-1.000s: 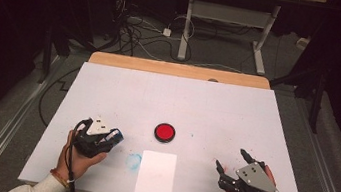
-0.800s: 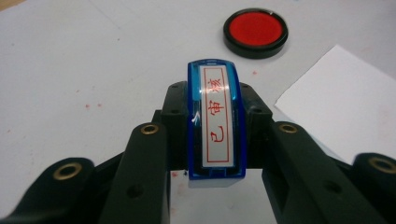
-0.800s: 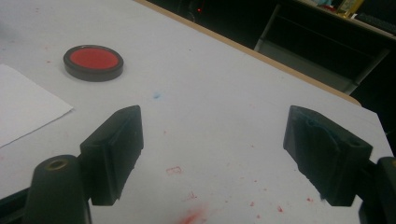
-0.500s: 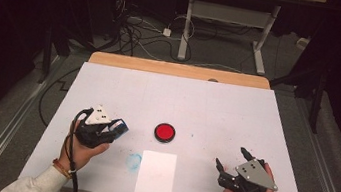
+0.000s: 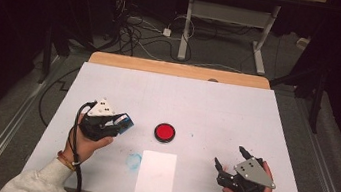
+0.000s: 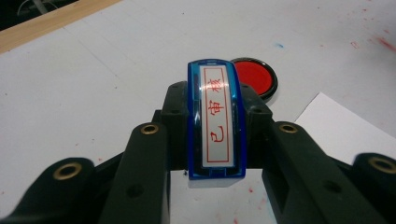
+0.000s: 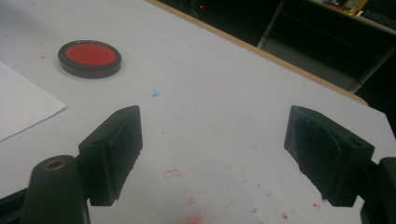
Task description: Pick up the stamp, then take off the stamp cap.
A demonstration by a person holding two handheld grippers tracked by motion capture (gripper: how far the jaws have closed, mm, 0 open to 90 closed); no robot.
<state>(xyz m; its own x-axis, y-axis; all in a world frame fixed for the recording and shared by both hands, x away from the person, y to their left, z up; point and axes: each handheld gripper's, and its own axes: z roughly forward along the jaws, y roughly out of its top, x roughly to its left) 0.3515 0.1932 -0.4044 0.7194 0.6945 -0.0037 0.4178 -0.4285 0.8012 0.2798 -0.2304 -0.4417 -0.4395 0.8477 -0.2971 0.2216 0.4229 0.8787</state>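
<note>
Stamp (image 6: 215,122), blue with a red-lettered label, sits clamped in the left gripper (image 5: 116,125), just left of the red ink pad (image 5: 165,132), its long axis pointing at it. Right gripper (image 5: 230,160), jaws apart and just been opening with nothing between them, rests right of the pad, farther off than the left; the white paper (image 5: 155,176) lies just below the pad.

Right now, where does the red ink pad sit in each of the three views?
High view: the red ink pad lies mid-table, just beyond the white paper sheet.
Left gripper view: upper right, partly behind the blue stamp clamped in the left tongs.
Right gripper view: upper left, beyond the open right tongs.
Shared landmark: the paper sheet beside the pad.
</note>
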